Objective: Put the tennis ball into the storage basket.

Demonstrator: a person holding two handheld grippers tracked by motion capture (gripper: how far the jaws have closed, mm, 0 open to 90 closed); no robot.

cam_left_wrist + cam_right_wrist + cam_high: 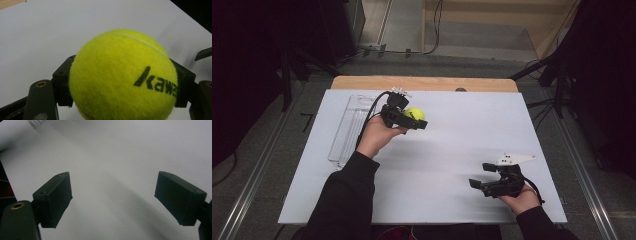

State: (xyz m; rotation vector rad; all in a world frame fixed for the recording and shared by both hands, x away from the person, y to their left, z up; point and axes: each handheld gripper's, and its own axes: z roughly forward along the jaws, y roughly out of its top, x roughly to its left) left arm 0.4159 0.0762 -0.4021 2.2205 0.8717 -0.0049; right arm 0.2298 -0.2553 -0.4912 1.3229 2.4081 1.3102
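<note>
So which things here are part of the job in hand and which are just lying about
In the job:
- tennis ball, clamped in the left gripper
- clear plastic tray, beside it

Lying about:
- right gripper, open, holding nothing
- white table

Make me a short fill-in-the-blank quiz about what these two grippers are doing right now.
1. The left gripper is shut on a yellow ____ ball.
2. The right gripper has its jaws ____, with nothing between them.
3. The clear plastic tray lies at the table's ____ side.

Missing words: tennis; open; left
</note>
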